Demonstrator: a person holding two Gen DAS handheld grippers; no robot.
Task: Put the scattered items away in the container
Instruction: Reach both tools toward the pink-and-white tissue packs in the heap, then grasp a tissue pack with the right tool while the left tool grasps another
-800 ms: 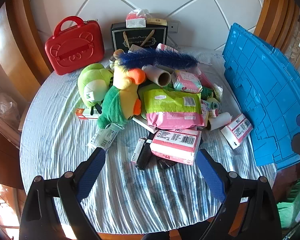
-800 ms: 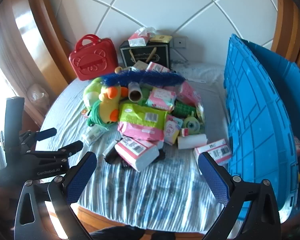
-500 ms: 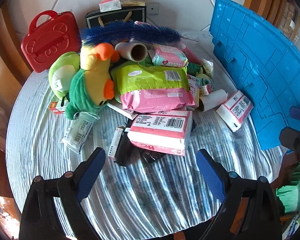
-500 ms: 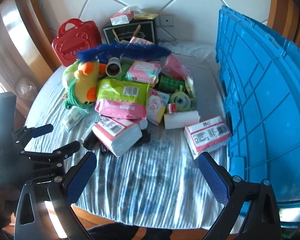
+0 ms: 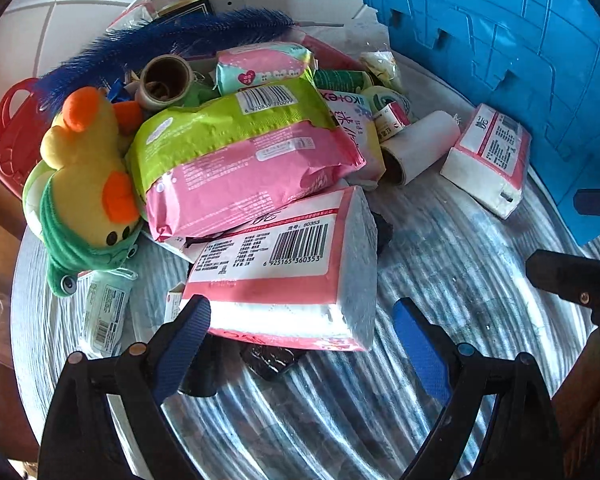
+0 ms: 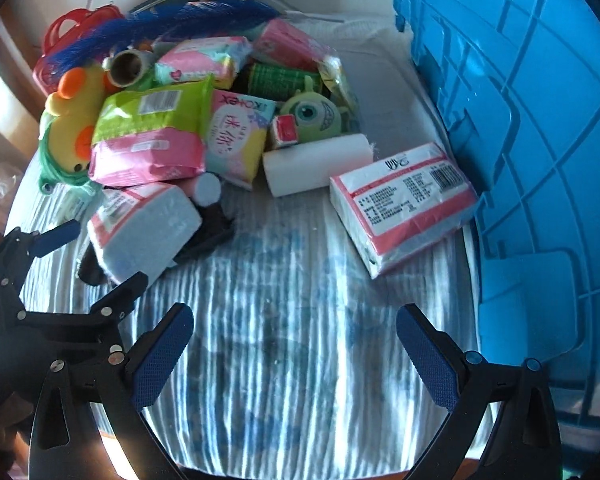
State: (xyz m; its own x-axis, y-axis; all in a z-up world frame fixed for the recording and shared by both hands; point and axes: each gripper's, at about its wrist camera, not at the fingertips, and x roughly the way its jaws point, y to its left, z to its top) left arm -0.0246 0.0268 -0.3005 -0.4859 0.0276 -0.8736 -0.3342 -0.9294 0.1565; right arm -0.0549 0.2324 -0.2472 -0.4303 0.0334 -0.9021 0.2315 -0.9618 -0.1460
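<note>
Between the left gripper's (image 5: 300, 322) spread fingers, tissue pack (image 5: 288, 268) lies crosswise.

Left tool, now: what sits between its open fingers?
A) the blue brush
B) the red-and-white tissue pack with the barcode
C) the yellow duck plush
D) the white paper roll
B. In the left wrist view the left tool is open, and the near edge of the red-and-white tissue pack lies between its fingers, not yet clamped.
</note>
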